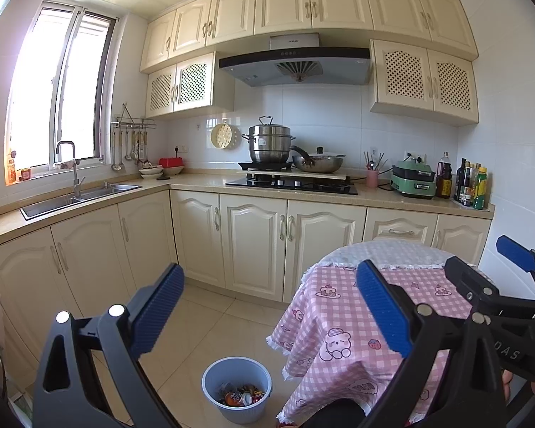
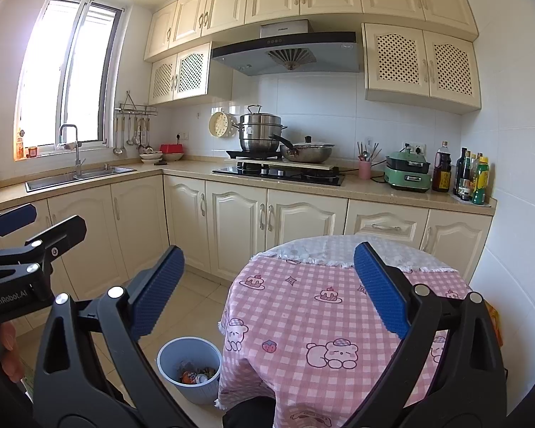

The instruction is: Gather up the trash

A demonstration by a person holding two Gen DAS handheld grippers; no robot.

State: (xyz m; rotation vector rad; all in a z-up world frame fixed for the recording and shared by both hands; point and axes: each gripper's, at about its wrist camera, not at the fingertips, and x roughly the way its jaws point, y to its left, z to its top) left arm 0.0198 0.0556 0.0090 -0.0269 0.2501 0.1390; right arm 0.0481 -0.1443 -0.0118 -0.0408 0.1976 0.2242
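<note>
A light blue bin [image 1: 236,388] stands on the tiled floor left of a round table and holds colourful trash [image 1: 241,395]; it also shows in the right wrist view [image 2: 189,367] with its trash [image 2: 196,374]. The table with a pink checked cloth [image 1: 339,321] shows in both views [image 2: 321,321]. My left gripper [image 1: 269,310] is open and empty, held above the bin and the table's left edge. My right gripper [image 2: 269,292] is open and empty over the table. The right gripper appears at the far right of the left wrist view [image 1: 499,285], and the left gripper at the far left of the right wrist view [image 2: 25,246].
Cream cabinets [image 1: 253,246] run along the back and left walls. The counter carries a sink [image 1: 78,196], a hob with a steel pot [image 1: 269,142] and a pan [image 1: 317,162], a green cooker [image 1: 412,180] and bottles [image 1: 470,185]. Tiled floor [image 1: 196,328] lies between the cabinets and the table.
</note>
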